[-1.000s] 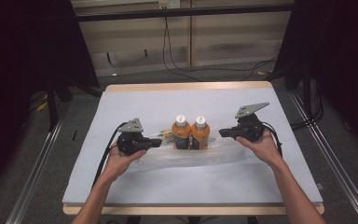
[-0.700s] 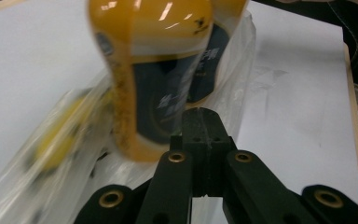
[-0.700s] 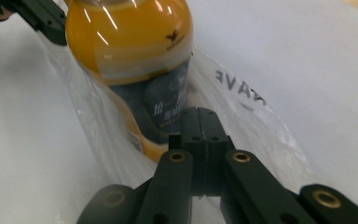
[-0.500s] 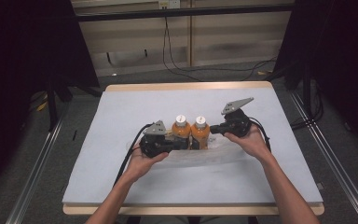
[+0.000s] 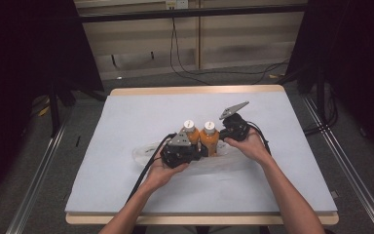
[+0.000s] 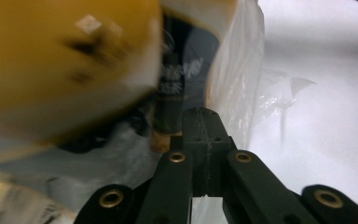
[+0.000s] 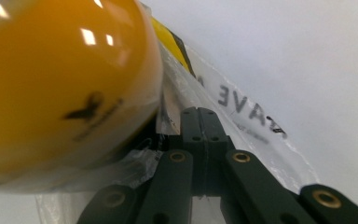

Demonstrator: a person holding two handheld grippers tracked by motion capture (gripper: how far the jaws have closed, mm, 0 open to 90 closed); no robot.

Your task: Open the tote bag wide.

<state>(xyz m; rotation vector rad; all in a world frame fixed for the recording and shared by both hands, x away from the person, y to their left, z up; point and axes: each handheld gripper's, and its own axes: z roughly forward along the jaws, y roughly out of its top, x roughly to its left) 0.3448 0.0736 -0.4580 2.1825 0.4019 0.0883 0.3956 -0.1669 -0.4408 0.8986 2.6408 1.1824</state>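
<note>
A white-topped table [image 5: 126, 122] with wooden edging stands on grey floor [image 5: 34, 161], dark curtains [image 5: 24, 44] flanking a slatted wall [image 5: 233, 39].

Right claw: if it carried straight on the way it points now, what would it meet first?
Most likely the clear plastic bag just beyond the right claw, with the orange bottle close beside it; depth is unclear.

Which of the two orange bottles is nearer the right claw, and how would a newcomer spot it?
On the white-covered table, two white-capped orange bottles stand side by side on a clear plastic bag. It is the bottle beside the right claw, under the raised grey plate.
</note>
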